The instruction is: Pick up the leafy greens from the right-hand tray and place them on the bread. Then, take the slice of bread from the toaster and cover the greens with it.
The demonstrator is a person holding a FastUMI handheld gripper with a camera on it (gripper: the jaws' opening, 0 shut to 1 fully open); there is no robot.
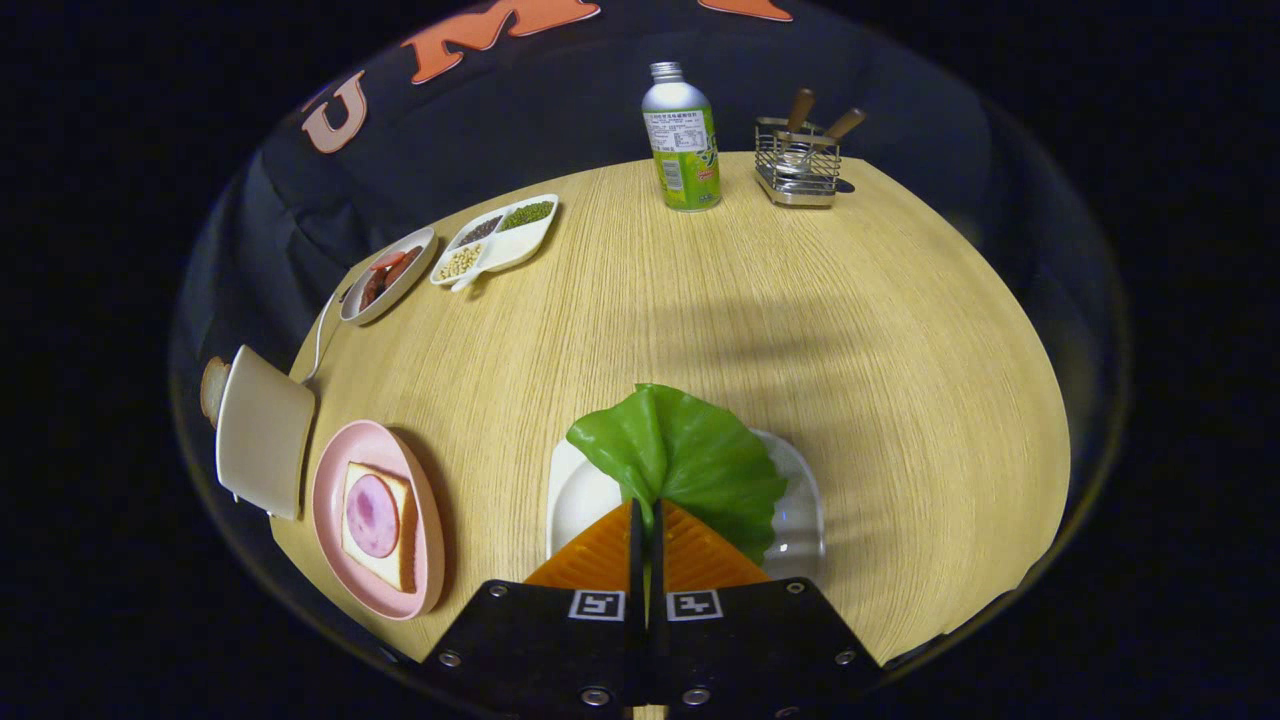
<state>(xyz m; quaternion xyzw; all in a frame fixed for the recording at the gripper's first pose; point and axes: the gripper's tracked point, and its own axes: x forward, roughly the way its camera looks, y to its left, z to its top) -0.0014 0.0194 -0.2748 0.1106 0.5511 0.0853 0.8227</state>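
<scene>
Colours on the pale wood-grain counter (850,330)

A bright green veined leaf (690,455) over a glossy white square tray (800,520); a pink oval plate (425,530) under cream bread (395,560) and a mauve-pink round meat slice (372,515); a beige boxy toaster (262,432); a silver bottle (680,140) with a green-and-white label.

Bright, sharp centre; soft shadows, fisheye bending at edges

The leafy green (680,455) hides much of the white tray (800,520); the toaster (262,430) conceals most of its bread slice (212,388).

Matt wood-grain table (850,330), glossy tray (800,520)
</scene>
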